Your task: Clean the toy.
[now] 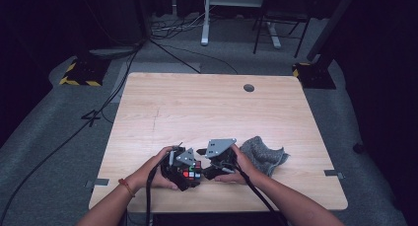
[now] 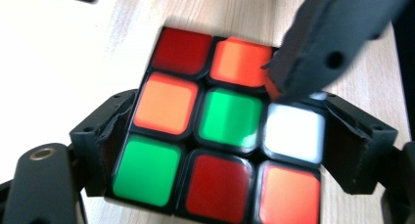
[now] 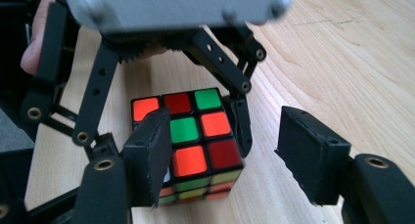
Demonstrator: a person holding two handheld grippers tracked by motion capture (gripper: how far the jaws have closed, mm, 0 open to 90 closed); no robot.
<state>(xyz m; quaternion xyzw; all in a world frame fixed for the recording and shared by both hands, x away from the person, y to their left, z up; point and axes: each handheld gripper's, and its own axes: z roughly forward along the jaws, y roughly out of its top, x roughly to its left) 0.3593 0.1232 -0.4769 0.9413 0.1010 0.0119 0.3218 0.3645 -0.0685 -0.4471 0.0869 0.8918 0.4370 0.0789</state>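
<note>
Sitting near the front edge of the wooden table, the scrambled Rubik's cube looks light, rigid and glossy-slick; the left gripper clamps its opposite sides; the right gripper gapes wide, one jaw against a corner; squeeze flat faces.

The left gripper has its jaws clamped; the right gripper faces it, jaws parted.
</note>
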